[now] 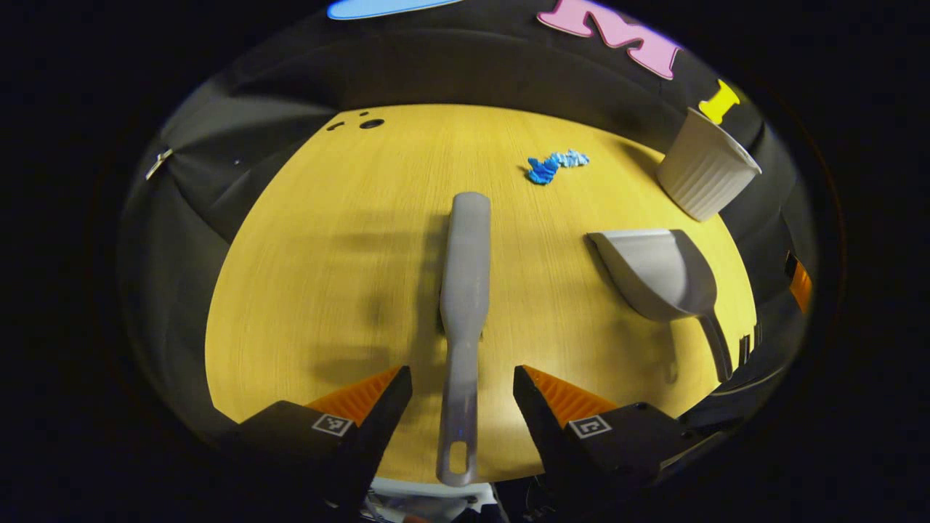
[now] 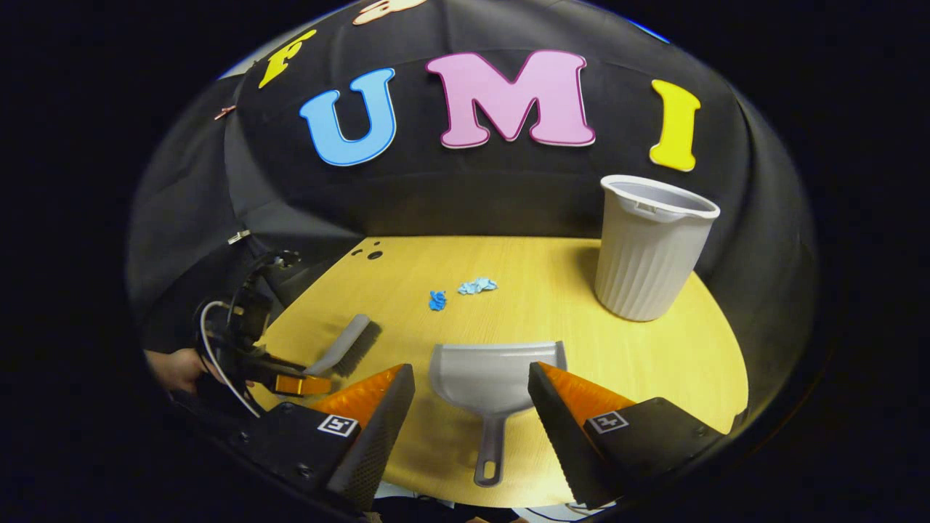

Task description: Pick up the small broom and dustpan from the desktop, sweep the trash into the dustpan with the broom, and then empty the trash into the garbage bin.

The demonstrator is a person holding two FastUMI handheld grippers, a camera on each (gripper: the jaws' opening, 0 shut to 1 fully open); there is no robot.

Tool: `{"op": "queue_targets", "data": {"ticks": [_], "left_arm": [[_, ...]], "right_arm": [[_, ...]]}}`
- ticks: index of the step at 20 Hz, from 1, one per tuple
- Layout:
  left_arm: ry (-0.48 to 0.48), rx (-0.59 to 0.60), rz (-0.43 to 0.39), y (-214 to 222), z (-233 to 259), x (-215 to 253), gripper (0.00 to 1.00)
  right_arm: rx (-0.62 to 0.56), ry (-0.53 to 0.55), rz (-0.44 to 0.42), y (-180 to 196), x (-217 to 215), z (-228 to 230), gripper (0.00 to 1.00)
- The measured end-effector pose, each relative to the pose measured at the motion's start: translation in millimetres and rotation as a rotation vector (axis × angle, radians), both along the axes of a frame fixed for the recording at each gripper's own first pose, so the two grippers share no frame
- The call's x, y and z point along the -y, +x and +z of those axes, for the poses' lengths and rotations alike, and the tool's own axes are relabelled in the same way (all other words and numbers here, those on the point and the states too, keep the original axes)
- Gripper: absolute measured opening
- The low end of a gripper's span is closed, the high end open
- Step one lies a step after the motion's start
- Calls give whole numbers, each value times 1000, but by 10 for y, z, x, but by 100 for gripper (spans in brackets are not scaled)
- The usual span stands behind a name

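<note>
- Small broom (image 1: 465, 290) flat on the wooden worktop (image 1: 305, 290), handle end toward the left tool (image 1: 463, 385) and running between its two fingers; in the right gripper view the same broom (image 2: 349, 341) lying at an angle near the worktop's left edge, bristles facing right.
- Dustpan (image 1: 657, 272) to the right of the broom and well apart from it, resting on the worktop, handle pointing back toward the near edge; in the right gripper view, dustpan (image 2: 494, 378) straight ahead of the right tool (image 2: 471, 392), scoop mouth facing away, handle with its hanging hole nearest the camera.
- Trash (image 1: 556, 165) — crumpled blue scraps — beyond the broom head, toward the far side of the worktop; seen as two small pieces (image 2: 465, 290) just beside each other in the right gripper view.
- Garbage bin (image 2: 650, 247), pale and ribbed, upright at the far right of the worktop, near the dustpan but apart from it; same bin (image 1: 705, 174) at the right edge in the left gripper view.
- Left tool spread wide, fingers either side of the broom handle with a gap on both sides — no contact visible.
- Right tool spread wide too, straddling the dustpan's handle without touching it.
- In the right gripper view, left tool at the lower left by the broom's handle, held by a hand (image 2: 174, 367).
</note>
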State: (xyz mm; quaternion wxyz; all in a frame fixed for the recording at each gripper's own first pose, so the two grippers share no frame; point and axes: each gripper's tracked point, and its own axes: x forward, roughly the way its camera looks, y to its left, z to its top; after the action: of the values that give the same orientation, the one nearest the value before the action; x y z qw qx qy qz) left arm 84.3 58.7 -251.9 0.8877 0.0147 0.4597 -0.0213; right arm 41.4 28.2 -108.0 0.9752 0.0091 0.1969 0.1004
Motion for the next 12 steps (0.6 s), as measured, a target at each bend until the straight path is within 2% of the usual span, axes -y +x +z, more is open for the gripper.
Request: {"op": "queue_targets", "data": {"ticks": [6,10,12], "left_arm": [[48,-117,21,183,-225,28,86],[69,-157,38,287,-304,78,80],[75,-141,36,343,-295,101,76]], "right_arm": [[-89,54,32,175,176,-233,99],[-169,131,33,168,281,-417,99],[-213,153,26,149,322,-522,99]]}}
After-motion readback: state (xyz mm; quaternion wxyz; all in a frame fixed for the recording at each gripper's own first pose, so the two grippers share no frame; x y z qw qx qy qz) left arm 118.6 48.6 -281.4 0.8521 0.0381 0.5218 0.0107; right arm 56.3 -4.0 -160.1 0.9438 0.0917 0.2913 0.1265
